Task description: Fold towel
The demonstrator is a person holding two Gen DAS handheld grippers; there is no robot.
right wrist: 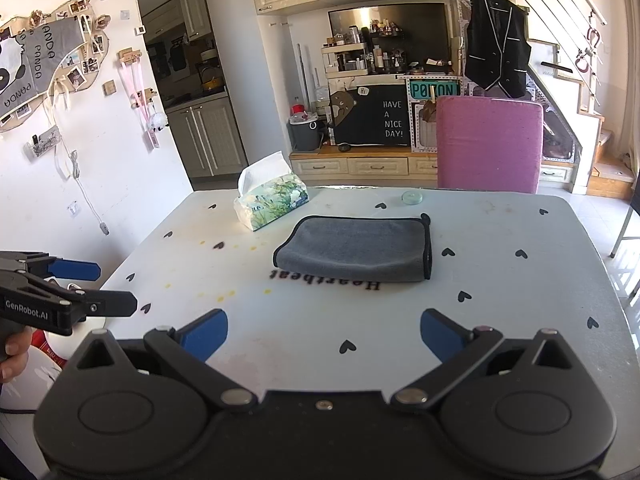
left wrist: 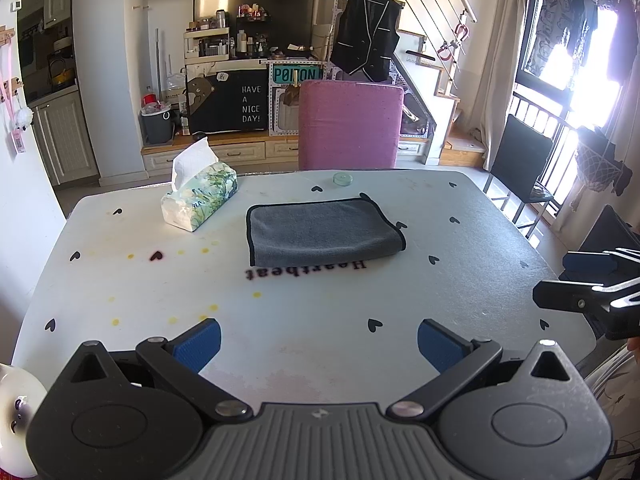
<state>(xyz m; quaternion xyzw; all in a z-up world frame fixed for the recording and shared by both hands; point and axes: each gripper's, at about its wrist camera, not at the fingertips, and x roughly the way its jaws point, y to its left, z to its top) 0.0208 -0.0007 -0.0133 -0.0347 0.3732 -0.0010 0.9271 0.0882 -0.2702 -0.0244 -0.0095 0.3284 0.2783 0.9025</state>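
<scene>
- The left claw (left wrist: 318, 342) was open over the near part of the bench (left wrist: 120, 280), well apart from the towel (left wrist: 324, 232), and it held nothing.
- The right claw (right wrist: 324, 334) was open too, near the bench's front edge, also with nothing in it.
- The towel lay folded on the bench, just behind the word "Heartbeat" (right wrist: 326, 278).
- Behind the towel, to the left, stood a tissue pack (left wrist: 200, 196); a small round lid (left wrist: 343, 179) lay straight behind it.
</scene>
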